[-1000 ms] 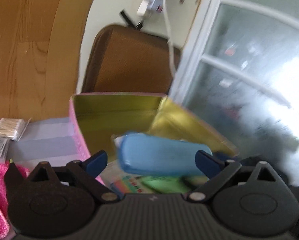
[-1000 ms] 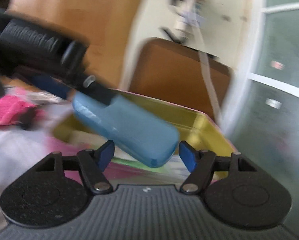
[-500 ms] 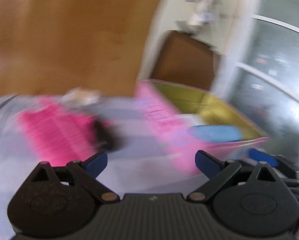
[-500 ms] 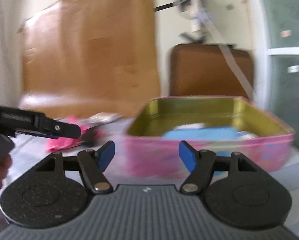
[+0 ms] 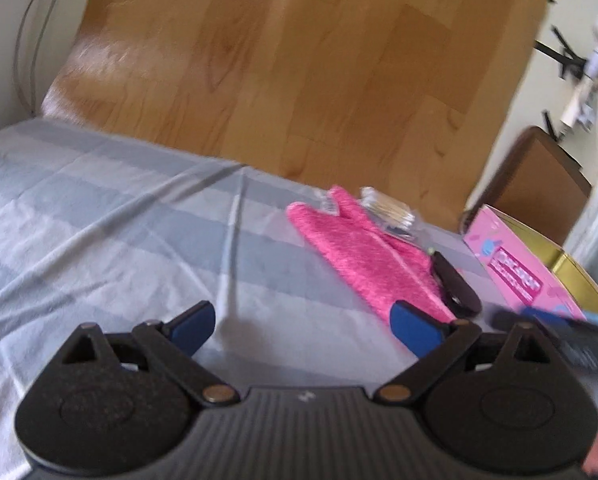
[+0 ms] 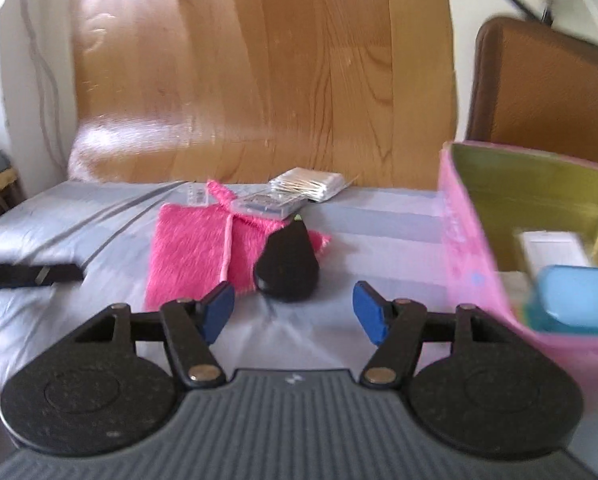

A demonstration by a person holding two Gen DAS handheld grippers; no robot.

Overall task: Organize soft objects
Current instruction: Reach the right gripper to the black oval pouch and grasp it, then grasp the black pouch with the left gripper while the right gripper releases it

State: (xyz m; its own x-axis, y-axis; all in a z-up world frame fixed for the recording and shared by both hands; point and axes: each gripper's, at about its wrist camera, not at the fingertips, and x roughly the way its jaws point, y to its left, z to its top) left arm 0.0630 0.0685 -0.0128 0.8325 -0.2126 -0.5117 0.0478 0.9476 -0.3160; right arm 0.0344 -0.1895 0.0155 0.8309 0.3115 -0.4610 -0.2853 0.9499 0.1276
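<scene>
Both the left gripper (image 5: 303, 322) and right gripper (image 6: 294, 312) are hanging open and empty, so in grabbing the mitt (image 6: 203, 248) ahead, the right one is risking to drag the black pouch (image 6: 288, 266) lying on it.

From my right wrist camera the pink box (image 6: 479, 256) runs off the frame's right edge, and the blue case (image 6: 579, 296) inside is smeared. The black pouch (image 6: 287, 266) hides part of the pink mitt (image 6: 191, 252).
</scene>
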